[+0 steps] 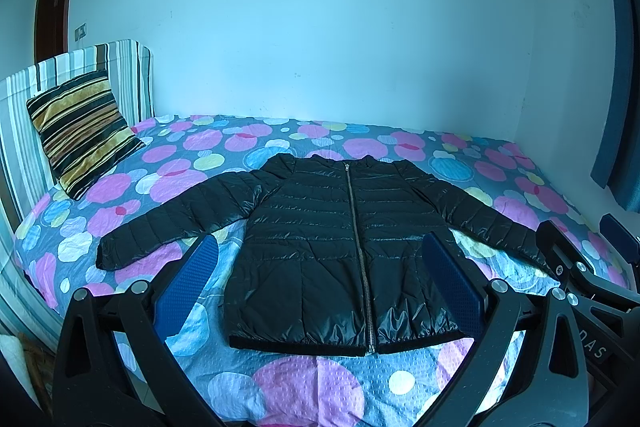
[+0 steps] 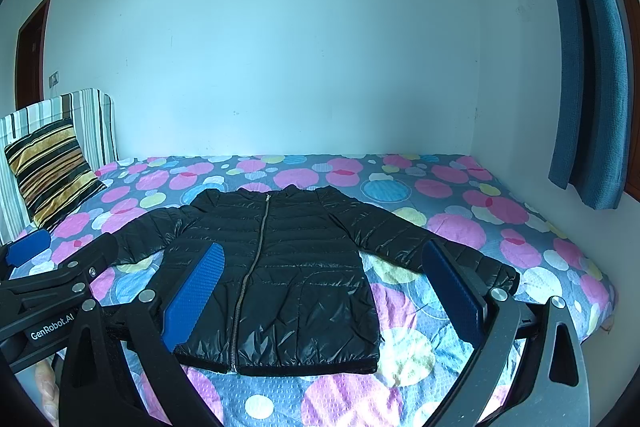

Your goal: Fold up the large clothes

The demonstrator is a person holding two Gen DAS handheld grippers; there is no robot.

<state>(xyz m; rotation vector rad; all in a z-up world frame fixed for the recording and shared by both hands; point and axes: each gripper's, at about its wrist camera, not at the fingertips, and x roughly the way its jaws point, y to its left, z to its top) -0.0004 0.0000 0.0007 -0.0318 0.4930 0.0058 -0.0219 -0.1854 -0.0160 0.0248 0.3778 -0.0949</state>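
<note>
Striped cushion (image 1: 82,131) sits far left, propped at the headboard, clear of the work. Black puffer jacket (image 1: 344,247) lies flat mid-bed, zipped, sleeves spread — ready for the first fold, I'd judge. Left gripper (image 1: 320,291) and right gripper (image 2: 324,291) hover above the hem, both spread wide, holding nothing.

a home bedroom: a bed (image 2: 480,227) with a sheet of pink and blue circles fills the floor, a striped headboard (image 1: 24,115) and striped cushion (image 1: 80,131) at nine o'clock, a dark wooden door (image 1: 54,3) beyond them, a blue curtain (image 2: 588,67) at two o'clock, plain pale walls.
</note>
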